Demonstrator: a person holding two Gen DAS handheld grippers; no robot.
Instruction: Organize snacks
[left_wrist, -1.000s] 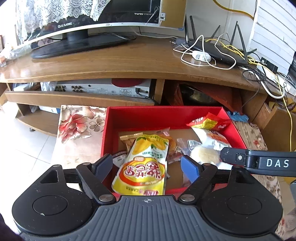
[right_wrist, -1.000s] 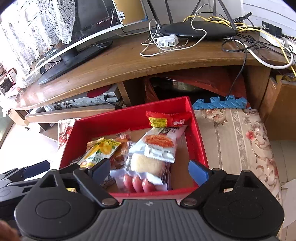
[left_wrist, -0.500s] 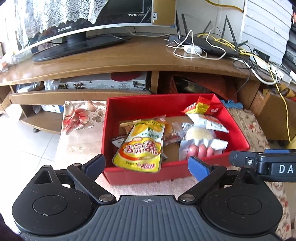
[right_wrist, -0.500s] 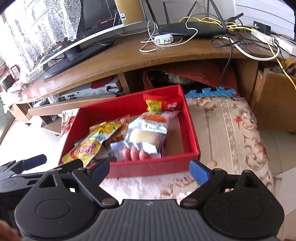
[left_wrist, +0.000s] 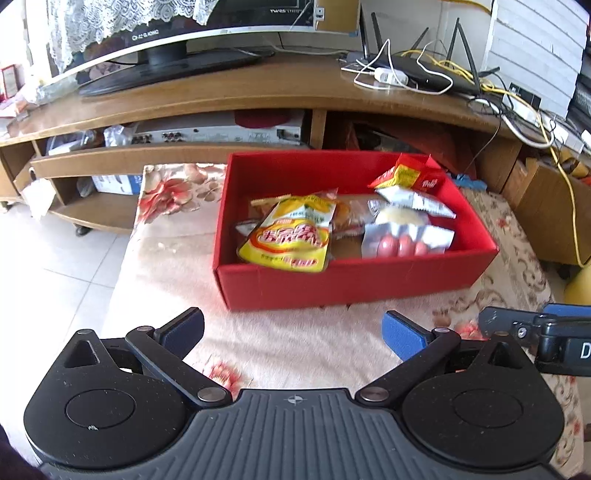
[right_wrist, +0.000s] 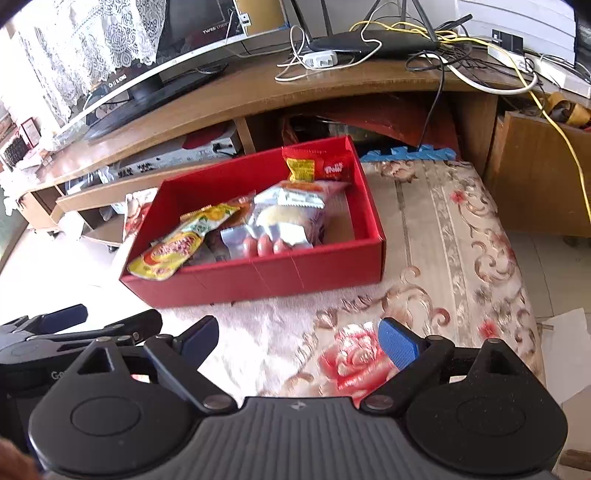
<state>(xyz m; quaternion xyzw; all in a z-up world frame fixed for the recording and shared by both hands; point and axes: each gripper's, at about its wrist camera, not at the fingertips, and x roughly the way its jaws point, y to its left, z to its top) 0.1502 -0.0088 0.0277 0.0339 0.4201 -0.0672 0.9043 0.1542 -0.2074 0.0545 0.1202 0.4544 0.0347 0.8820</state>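
- On the flowered cloth (left_wrist: 303, 332), short of the red box (left_wrist: 354, 284), my left tongs (left_wrist: 291, 332) sit with blue pads spread wide, nothing between them.
- My right tongs (right_wrist: 299, 339) likewise: pads far apart, empty, over the cloth near the box's front wall.
- Hidden: the packets under the yellow pouch (left_wrist: 291, 236) and the sausage pack (left_wrist: 402, 242) are overlapped; I cannot read what they are. Box floor mostly covered. Print on the pouch is blurred.
- Cut off: the right tongs enter the left view only as a black bar at the right edge; the left tongs show only partly at the left edge of the right view.
- Box long axis runs left to right, parallel to the TV stand (left_wrist: 258, 96); open side up.
- Yellow pouch lies flat at the box's left, long axis front to back.
- Red snack packet (right_wrist: 317, 168) leans on the far right corner; white bun packet (right_wrist: 284, 218) lies mid-box behind the sausages.
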